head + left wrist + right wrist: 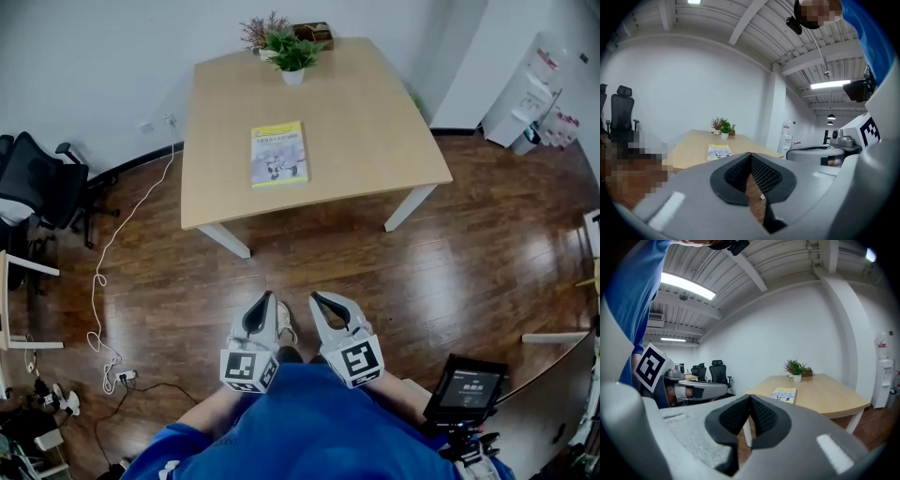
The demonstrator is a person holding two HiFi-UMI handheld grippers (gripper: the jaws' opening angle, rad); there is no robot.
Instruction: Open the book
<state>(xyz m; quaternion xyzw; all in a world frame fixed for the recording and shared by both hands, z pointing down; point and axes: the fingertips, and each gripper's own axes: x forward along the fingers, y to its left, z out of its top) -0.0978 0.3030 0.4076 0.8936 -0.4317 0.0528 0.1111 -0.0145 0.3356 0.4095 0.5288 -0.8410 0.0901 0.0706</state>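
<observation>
Both my grippers sit low centre in the head view, over dark wood floor (pixel 450 272), well short of the table.
Left gripper (pixel 266 298): jaws tip to tip, nothing betw. them.
Right gripper (pixel 317 298): same, closed and empty.
Thin yellow-green paperback book (pixel 278 154) lies flat and closed, upper centre of frame, on the left half of the light wooden rectangular table (pixel 375 141), near its front edge. Small potted green plant (pixel 292 58) at the far edge, well apart.
Task not started.
Risks:
- Jaws must part before contact or I just shove the book.
- Smooth top, so the book may slide twd the edge unless one gripper pins it.
- Spine prob. on the left, too small to be sure. A wrong guess means prying at the binding.
- Could pinch pages w/ the cover.
</observation>
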